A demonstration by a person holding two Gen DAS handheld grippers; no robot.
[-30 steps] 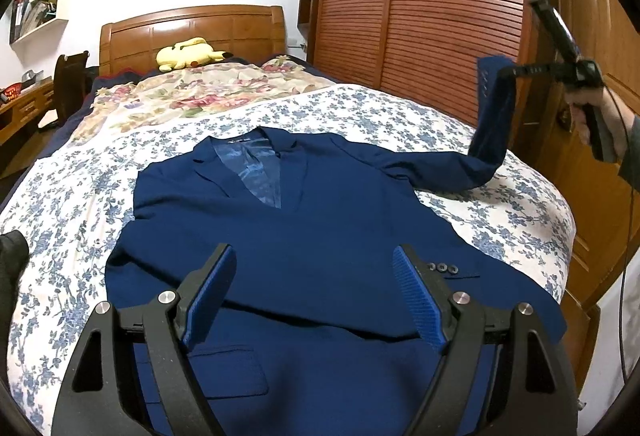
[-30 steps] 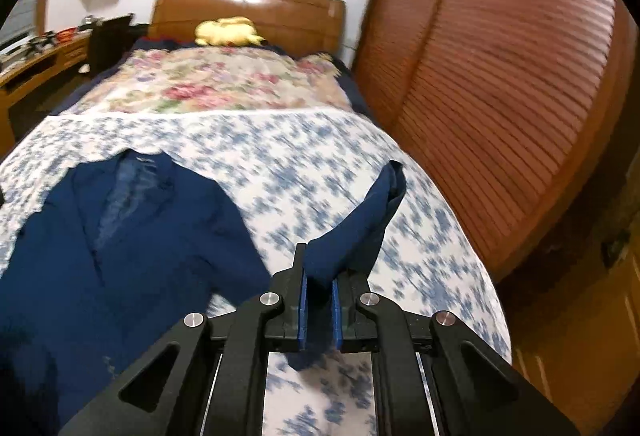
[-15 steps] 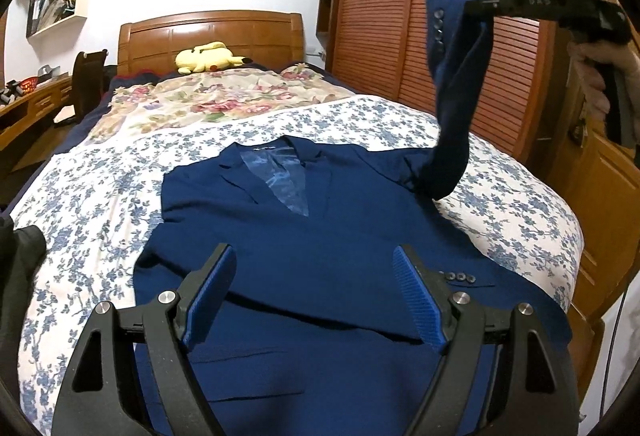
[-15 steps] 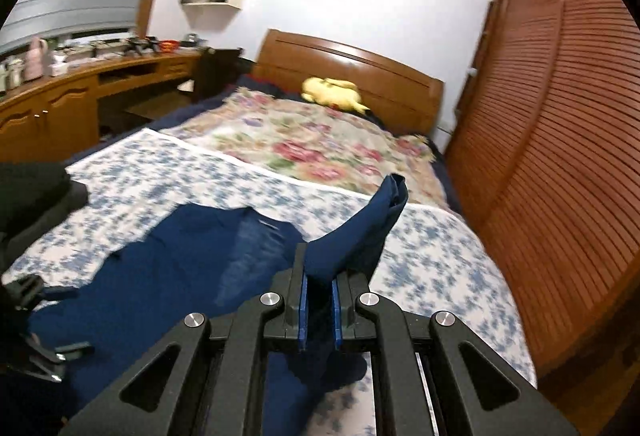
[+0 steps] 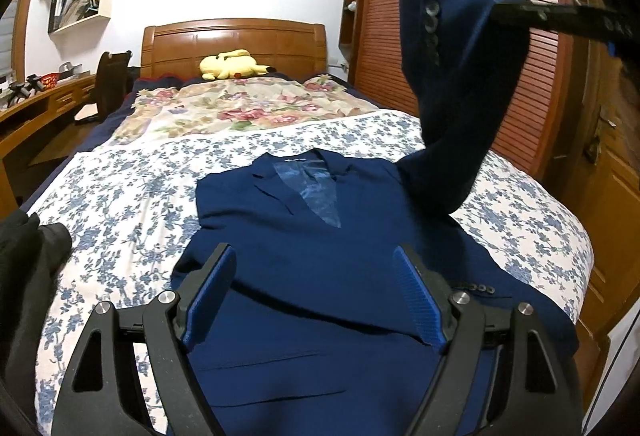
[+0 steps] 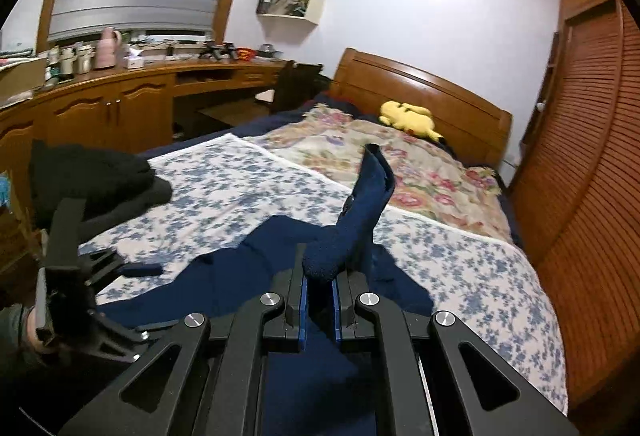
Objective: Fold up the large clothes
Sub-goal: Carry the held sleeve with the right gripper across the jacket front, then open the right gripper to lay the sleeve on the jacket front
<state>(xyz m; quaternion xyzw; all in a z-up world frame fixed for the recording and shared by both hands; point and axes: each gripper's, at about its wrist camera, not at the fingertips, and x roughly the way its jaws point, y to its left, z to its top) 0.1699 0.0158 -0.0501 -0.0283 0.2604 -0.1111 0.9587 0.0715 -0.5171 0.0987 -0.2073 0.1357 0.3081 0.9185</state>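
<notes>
jacket: navy blazer (image 5: 328, 276) lay face up on the bed (image 5: 132, 204), collar toward the headboard (image 5: 236, 40), lining showing at the open neck.
sleeve: I had one sleeve (image 5: 460, 84) lifted clear of the bed, cuff buttons facing the left camera, the rest draping down to the shoulder.
right tool: my right tool (image 6: 319, 310) was clamped narrow on that sleeve near the cuff, cloth bunched between the pads.
left tool: my left tool (image 5: 312, 296) stood wide over the jacket's lower front, nothing between the jaws; I couldn't tell whether it touched the cloth.
feel: judged it soft but with body. The sleeve hung in a thick fold rather than collapsing, so heavier than a shirt, and the shoulder likely stiffer.
slip: woven face looked matte, lining looked slick; I'd expect layers to slide over each other when laid across.
grip points: cuff end for the sleeve worked; for the body I'd take hem corners or the shoulder seam, not the lapel.
risk: buttons under the pads could twist the grip.
other: black garment (image 5: 28, 276) sat at the bed's left edge, well apart from the blazer.
</notes>
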